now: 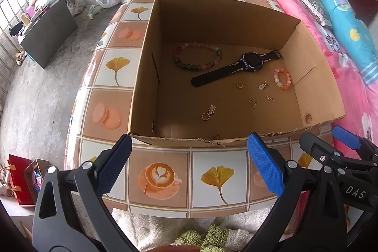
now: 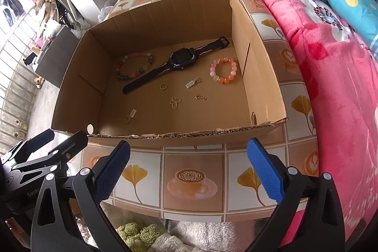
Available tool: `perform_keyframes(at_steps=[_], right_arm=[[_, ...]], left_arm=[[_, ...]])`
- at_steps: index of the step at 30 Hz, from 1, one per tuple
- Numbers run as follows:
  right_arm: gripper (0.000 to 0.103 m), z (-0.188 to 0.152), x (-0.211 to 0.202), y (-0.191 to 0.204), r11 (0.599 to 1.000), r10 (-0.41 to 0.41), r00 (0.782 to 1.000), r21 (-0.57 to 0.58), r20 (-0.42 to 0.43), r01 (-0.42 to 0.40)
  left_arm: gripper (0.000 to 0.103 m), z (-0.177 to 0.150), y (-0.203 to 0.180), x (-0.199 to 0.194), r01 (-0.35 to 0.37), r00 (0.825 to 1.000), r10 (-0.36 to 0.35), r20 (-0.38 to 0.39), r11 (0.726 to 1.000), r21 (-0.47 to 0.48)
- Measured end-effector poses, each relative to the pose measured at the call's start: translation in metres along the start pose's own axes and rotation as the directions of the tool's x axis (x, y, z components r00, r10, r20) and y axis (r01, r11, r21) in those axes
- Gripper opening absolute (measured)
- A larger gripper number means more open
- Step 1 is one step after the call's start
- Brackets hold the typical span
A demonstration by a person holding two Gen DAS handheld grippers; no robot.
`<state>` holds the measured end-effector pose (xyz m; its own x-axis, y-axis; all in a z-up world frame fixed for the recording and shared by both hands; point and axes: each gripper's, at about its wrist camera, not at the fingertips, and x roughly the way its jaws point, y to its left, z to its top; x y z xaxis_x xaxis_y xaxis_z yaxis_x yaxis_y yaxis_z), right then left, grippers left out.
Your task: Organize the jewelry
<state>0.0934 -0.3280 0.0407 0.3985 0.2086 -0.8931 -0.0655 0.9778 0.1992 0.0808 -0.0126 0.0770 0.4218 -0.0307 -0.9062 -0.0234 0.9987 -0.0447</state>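
An open cardboard box point(image 1: 146, 44) point(image 2: 257, 63) sits on a tiled-pattern table. Inside lie a dark smartwatch point(image 1: 238, 66) point(image 2: 176, 64), a multicoloured bead bracelet point(image 1: 198, 56) point(image 2: 133, 65), a pink-orange bead bracelet point(image 1: 282, 79) point(image 2: 223, 70), a gold ring point(image 1: 239, 84) point(image 2: 163, 86), and several small gold charms and clasps point(image 1: 253, 102) point(image 2: 175, 102). My left gripper point(image 1: 189, 164) is open and empty, in front of the box's near wall. My right gripper point(image 2: 189, 169) is open and empty beside it; it also shows at the right in the left wrist view point(image 1: 330, 145).
The table point(image 1: 217, 178) point(image 2: 191, 181) has a coffee-and-leaf oilcloth. A pink blanket point(image 2: 330, 86) and blue pillow point(image 1: 349, 23) lie on the right. On the left are a concrete floor, a dark cabinet point(image 1: 47, 37) and red bags point(image 1: 19, 181). Fluffy fabric point(image 2: 189, 237) lies below.
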Motion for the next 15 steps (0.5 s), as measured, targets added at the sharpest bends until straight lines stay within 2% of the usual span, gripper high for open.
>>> perform_keyframes(at_steps=[15], right_arm=[[0.096, 0.0002, 0.0024, -0.0004, 1.0, 0.005, 1.0, 0.004, -0.008, -0.005]], left_arm=[[0.094, 0.0015, -0.0019, 0.0008, -0.01, 1.0, 0.01, -0.013, 1.0, 0.0]])
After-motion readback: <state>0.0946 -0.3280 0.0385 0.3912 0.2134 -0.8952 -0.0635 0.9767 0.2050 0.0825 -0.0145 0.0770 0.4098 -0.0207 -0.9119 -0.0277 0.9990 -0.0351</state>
